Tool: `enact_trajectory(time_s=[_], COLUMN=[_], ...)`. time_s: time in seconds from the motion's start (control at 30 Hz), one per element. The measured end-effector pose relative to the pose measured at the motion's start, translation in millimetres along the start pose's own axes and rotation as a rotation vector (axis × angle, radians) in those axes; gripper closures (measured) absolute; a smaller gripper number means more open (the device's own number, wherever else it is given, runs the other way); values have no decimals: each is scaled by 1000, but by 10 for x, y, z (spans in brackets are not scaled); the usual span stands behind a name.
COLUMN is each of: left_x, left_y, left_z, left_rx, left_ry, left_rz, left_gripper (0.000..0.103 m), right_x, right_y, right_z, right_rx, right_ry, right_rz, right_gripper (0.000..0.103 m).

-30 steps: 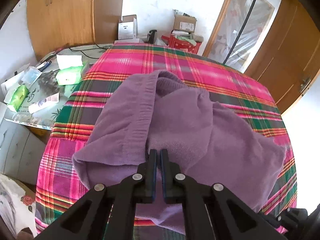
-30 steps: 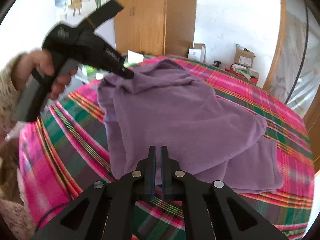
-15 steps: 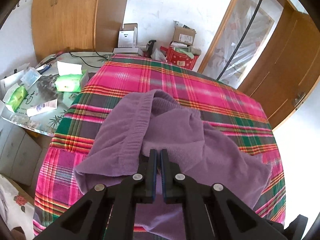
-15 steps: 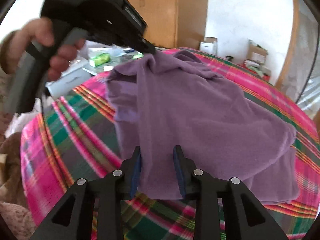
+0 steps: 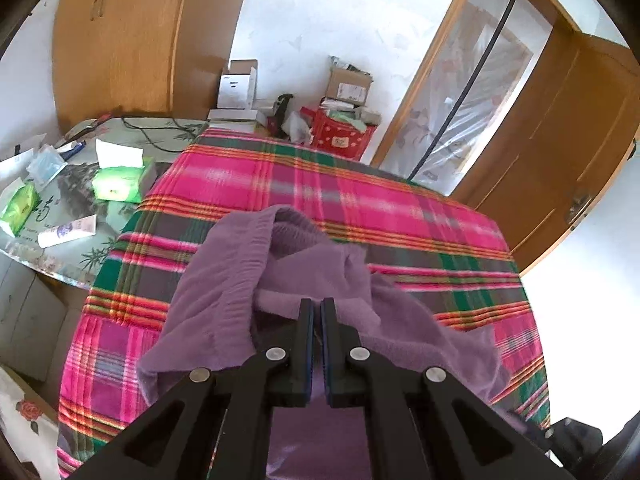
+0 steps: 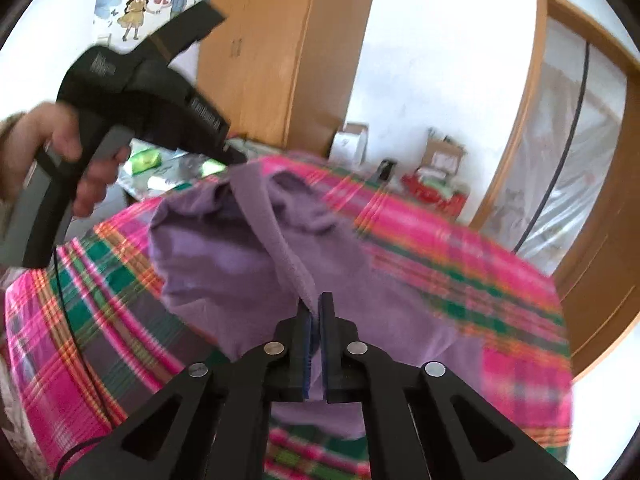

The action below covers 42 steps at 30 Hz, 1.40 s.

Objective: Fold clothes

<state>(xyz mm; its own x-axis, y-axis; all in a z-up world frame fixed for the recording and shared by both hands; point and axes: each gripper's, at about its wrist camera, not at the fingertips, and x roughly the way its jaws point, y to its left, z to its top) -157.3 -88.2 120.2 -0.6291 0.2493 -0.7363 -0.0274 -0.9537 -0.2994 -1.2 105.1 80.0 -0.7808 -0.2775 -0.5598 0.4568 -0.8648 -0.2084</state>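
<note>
purple garment (image 6: 248, 264) — pinched between both grippers

No legible text, pale lettering on black left gripper body (image 6: 206, 114) (blurred), label on white cardboard box (image 5: 236, 86) unreadable

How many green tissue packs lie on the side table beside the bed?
2. One green tissue pack lies nearer the plaid bed cover; the other lies at the side table's left edge. More may be hidden.
</note>
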Motion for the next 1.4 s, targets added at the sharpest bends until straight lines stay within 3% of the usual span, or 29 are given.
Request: enact_trajectory(time_s=[0.23,0.6,0.83,1.0,1.1,1.23,1.4], left_x=[52,446,700,625,558,524,615], left_y=[-89,-119,-30,-53,-103,-159,-144], left_z=[96,244,250,110,-5,-124,-202], left_rx=[8,-2,1,59,94,134,149], left_ry=[-12,7,50,60,76,101,118], left_rz=[-1,34,59,-19,-60,-92,-51], left_gripper=[99,99,99,99,91,90,87], right_x=[-10,526,940,1286,1469,1666,1924], right_y=[-289,-595,-820,-1000,-1129,-1279,-1369], right_z=[245,459,549,565,562,556,575], right_rx=[-25,-53,0,63,121,188,192], right_ry=[-26,44,95,152,176,198,227], right_rz=[-59,-121,-118,-80,-46,-10,-36], right_gripper=[100,100,100,100,100,100,100])
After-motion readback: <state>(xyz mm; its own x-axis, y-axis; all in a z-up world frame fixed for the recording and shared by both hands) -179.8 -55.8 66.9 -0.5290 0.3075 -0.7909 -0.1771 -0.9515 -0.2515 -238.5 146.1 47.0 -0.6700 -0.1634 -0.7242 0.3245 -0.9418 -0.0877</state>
